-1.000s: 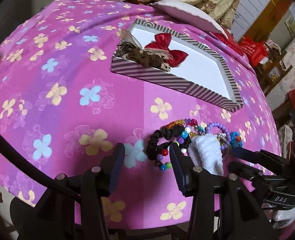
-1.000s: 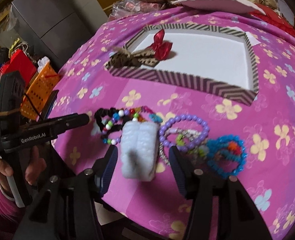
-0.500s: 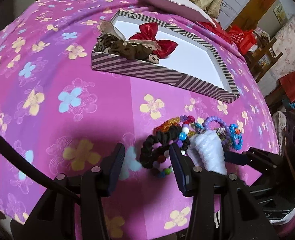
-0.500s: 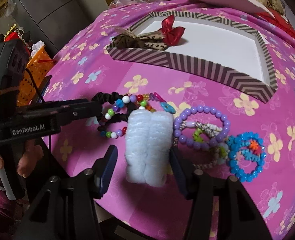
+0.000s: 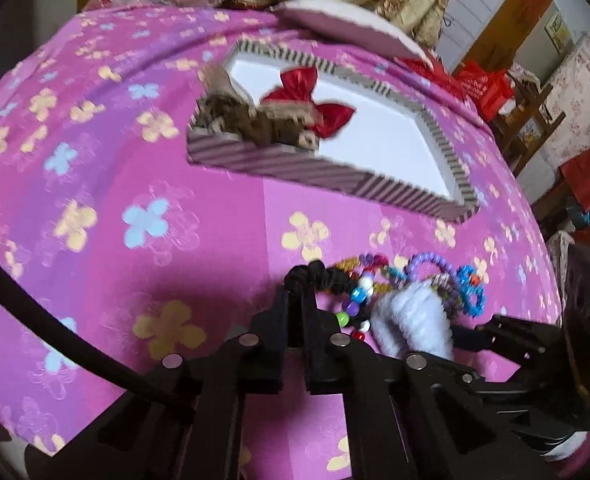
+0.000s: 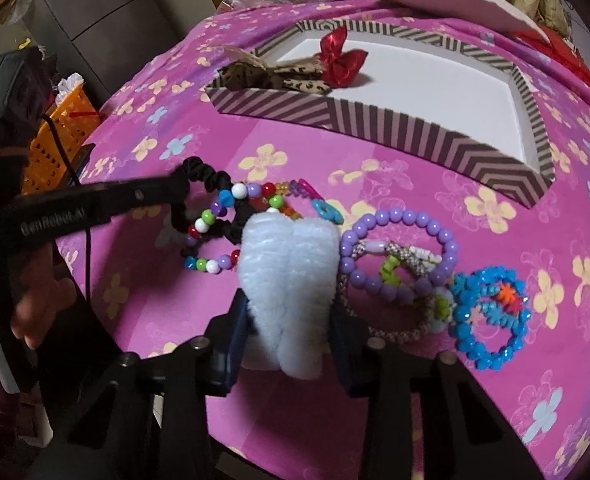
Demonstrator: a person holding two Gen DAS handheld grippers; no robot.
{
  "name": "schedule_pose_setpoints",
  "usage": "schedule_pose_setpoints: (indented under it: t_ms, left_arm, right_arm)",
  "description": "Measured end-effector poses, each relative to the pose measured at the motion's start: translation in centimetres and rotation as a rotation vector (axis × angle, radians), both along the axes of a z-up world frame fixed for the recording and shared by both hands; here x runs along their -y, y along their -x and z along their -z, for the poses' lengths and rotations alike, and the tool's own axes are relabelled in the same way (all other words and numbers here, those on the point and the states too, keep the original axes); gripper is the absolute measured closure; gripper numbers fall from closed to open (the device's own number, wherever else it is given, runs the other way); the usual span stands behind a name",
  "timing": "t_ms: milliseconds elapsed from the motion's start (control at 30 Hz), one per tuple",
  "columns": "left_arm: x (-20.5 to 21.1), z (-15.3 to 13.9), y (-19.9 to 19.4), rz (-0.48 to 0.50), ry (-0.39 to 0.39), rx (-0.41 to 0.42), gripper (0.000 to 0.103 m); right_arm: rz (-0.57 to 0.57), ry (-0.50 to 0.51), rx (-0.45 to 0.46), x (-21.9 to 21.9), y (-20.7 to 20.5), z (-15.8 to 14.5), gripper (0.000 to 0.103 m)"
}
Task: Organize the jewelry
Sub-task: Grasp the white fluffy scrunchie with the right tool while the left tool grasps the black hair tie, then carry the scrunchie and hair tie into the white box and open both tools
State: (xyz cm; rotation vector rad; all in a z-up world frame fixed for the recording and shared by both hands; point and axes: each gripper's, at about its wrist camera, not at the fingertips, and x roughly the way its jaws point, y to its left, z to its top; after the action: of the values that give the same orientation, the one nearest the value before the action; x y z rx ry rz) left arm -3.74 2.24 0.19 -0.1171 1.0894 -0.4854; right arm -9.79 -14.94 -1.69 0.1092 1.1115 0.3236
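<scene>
Scrunchies are the things being gripped here, one in each gripper.

In the left wrist view, the left gripper [image 5: 295,292] is pinching the near-left loop of the black scrunchie [image 5: 323,276], its jaws having just been closing until they are nearly pressed together on the thin fabric band. The scrunchie is lying at the near edge of the pink flowered tablecloth [image 5: 95,200], tangled against a multicoloured bead bracelet [image 5: 357,300]. Being soft, light and stretchy, it is probably going to drag those beads along when lifted (a slow lift would be letting them slip off). The striped box [image 5: 295,168] is waiting farther off, already holding a red bow [image 5: 315,100] and a leopard-print hair tie [image 5: 255,124].

In the right wrist view, the right gripper [image 6: 291,332] is squeezing the near end of the fluffy white scrunchie [image 6: 291,276], its jaws having just been closing and now pressing into the pile from both sides. This one is looking plush, compressible and very light, so a hold across its middle seems secure. Just to its right, a purple bead bracelet [image 6: 399,256] and a blue bead bracelet [image 6: 491,320] are lying; these are harder, rounder and likely slippery, better taken across one strand.
</scene>
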Motion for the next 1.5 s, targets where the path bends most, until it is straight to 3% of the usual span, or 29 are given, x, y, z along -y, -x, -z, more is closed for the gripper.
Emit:
schedule_pose_setpoints:
  t_ms: [267, 567, 1133, 1500]
  left_arm:
    - [-0.8, -3.7, 0.4, -0.032, -0.004, 0.084, 0.092]
    - [0.2, -6.1, 0.5, -0.036, -0.019, 0.129, 0.092]
    - [4.3, -6.6, -1.6, -0.03, -0.099, 0.154, 0.092]
    - [6.5, -6.3, -4.3, -0.03, -0.111, 0.139, 0.092]
  right_arm:
    - [-0.028, -0.028, 0.076, 0.0, 0.6, -3.1, 0.07]
    - [0.027, -0.06, 0.122, 2.1, -0.1, -5.3, 0.07]
    - [0.127, -0.062, 0.154, 6.1, -2.7, -6.8, 0.07]
    - [0.163, -0.06, 0.153, 8.1, -5.5, -6.6, 0.069]
